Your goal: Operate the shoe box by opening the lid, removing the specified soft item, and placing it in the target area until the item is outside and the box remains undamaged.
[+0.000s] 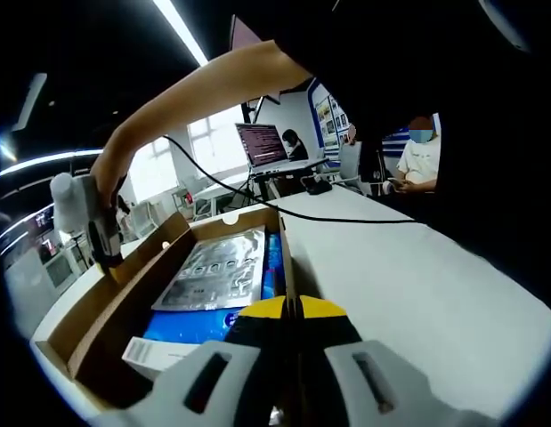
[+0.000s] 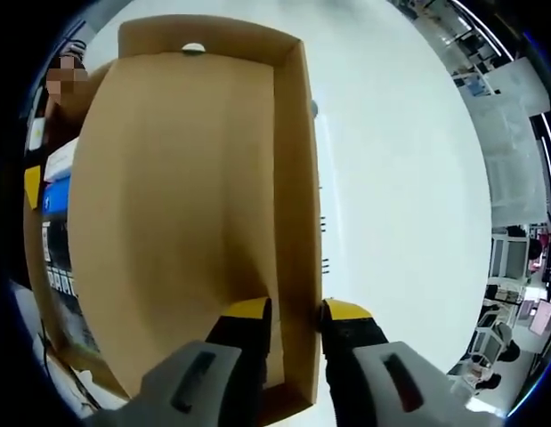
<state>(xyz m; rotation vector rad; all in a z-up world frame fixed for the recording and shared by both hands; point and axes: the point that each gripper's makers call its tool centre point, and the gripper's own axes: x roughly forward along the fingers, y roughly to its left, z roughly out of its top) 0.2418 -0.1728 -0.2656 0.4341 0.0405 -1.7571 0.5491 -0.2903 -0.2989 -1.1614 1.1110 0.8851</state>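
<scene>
The brown shoe box [image 1: 287, 253] lies open on the white table. Inside it are a silver soft pack [image 1: 217, 267], a blue pack [image 1: 199, 325] and a small white carton [image 1: 155, 354]. My left gripper [image 1: 289, 308] is shut on the box's near side wall, its yellow tips pinching the cardboard edge. The lid [image 1: 115, 307] is swung out to the left. My right gripper [image 1: 104, 253], held by a person's arm, grips the lid's rim. In the right gripper view the lid's bare inside [image 2: 168, 222] faces me, and my right gripper [image 2: 297, 313] is shut on its side wall [image 2: 302, 222].
The white table [image 1: 417, 285] stretches to the right of the box, with a black cable [image 1: 346, 218] across it. A laptop [image 1: 262, 142] and seated people [image 1: 422, 156] are at the far end. Bare table [image 2: 400, 178] lies beside the lid.
</scene>
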